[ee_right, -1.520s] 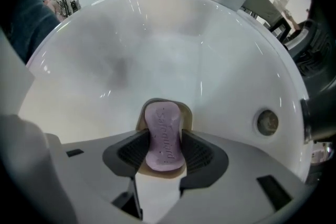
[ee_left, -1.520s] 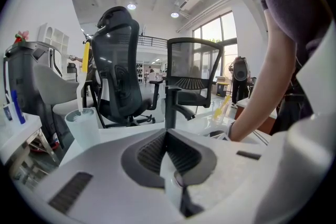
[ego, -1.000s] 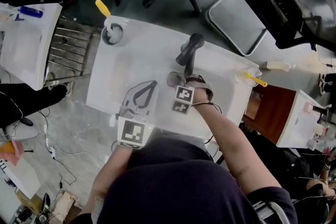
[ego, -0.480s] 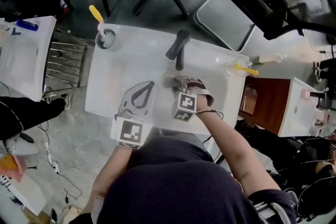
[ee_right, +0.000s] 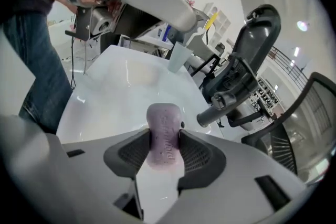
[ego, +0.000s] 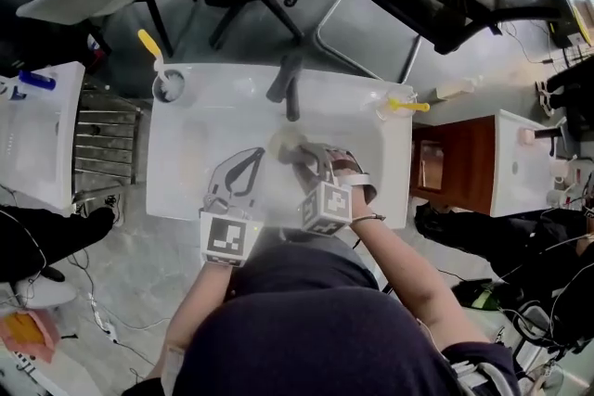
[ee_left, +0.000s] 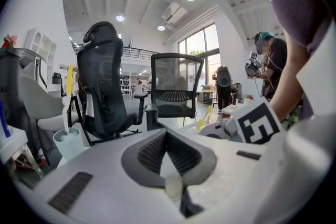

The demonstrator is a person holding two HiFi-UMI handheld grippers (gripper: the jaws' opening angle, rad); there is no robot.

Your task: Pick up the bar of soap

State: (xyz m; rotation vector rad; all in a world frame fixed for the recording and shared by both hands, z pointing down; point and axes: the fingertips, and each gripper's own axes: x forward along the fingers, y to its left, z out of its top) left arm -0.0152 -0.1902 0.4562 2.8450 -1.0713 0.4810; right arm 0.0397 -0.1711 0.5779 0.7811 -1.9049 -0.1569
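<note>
The bar of soap [ee_right: 163, 131] is sitting upright between the jaws of the right gripper [ee_right: 164, 137], which are clamping its two flat faces over the white basin [ee_right: 113, 94]. Since a second ago that gripper is drawing back from the faucet [ego: 289, 84] toward the person, so the pickup is probably succeeding (grip looking firm). The left gripper [ee_left: 167, 136] is resting closed and empty on the basin's near side. From overhead the soap is barely showing, and whether it is clearing the basin floor I cannot tell.
</note>
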